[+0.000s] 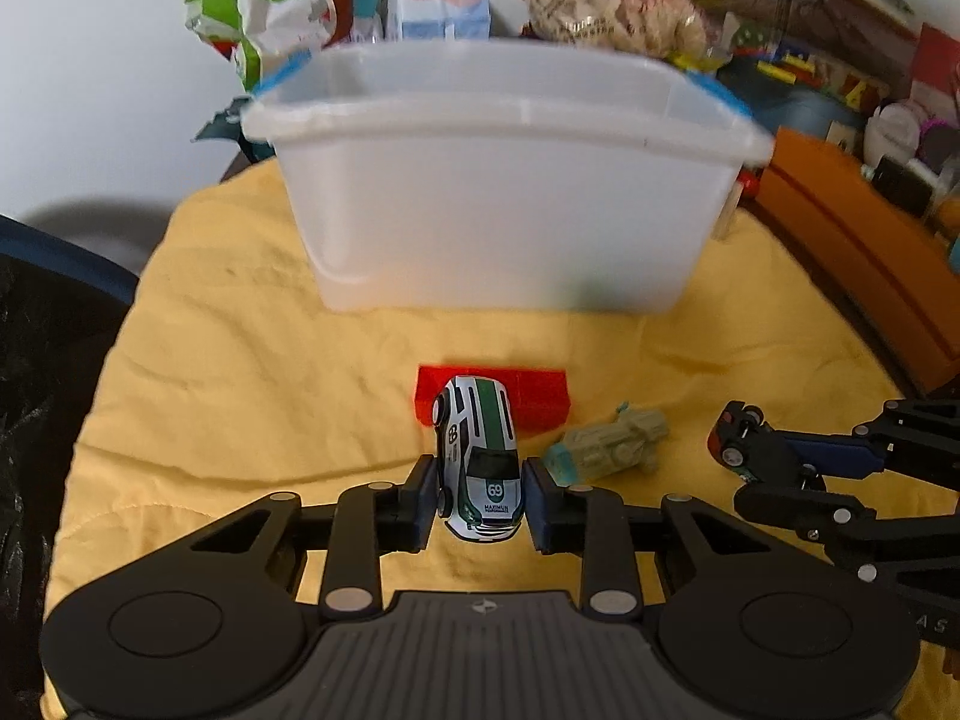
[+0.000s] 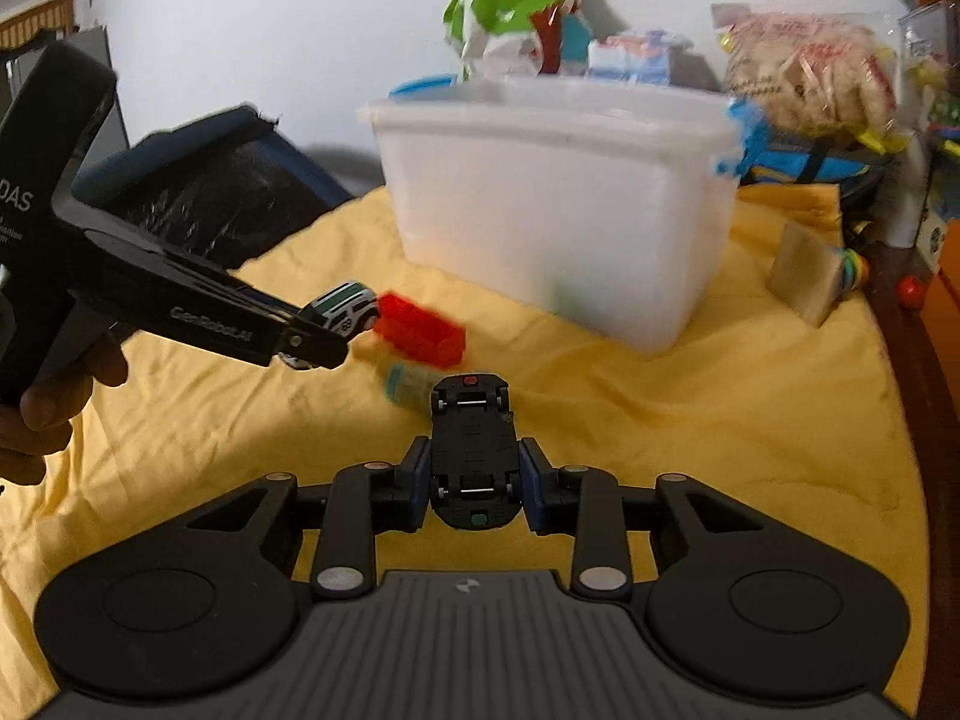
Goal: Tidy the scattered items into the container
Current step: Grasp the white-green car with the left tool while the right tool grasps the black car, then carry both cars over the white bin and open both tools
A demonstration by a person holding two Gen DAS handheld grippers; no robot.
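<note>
My left gripper (image 1: 480, 495) is shut on a white and green toy car (image 1: 480, 456) marked 69, held just above the yellow cloth. The same left gripper (image 2: 327, 336) and white and green toy car (image 2: 345, 312) show at the left of the right wrist view. My right gripper (image 2: 474, 483) is shut on a black toy car (image 2: 474, 450) turned underside up; that black toy car (image 1: 735, 432) shows at the right of the left wrist view. A red block (image 1: 528, 399) and a tan toy figure (image 1: 612, 444) lie on the cloth. The translucent container (image 1: 498, 180) stands behind them.
Yellow cloth (image 1: 240, 372) covers the table. Snack bags (image 1: 612, 0) and a green wrapper (image 1: 264, 6) crowd behind the container. A wooden block (image 2: 807, 276) lies right of the container (image 2: 552, 204). A dark chair (image 2: 198, 180) stands at the left, an orange box (image 1: 852, 228) at the right.
</note>
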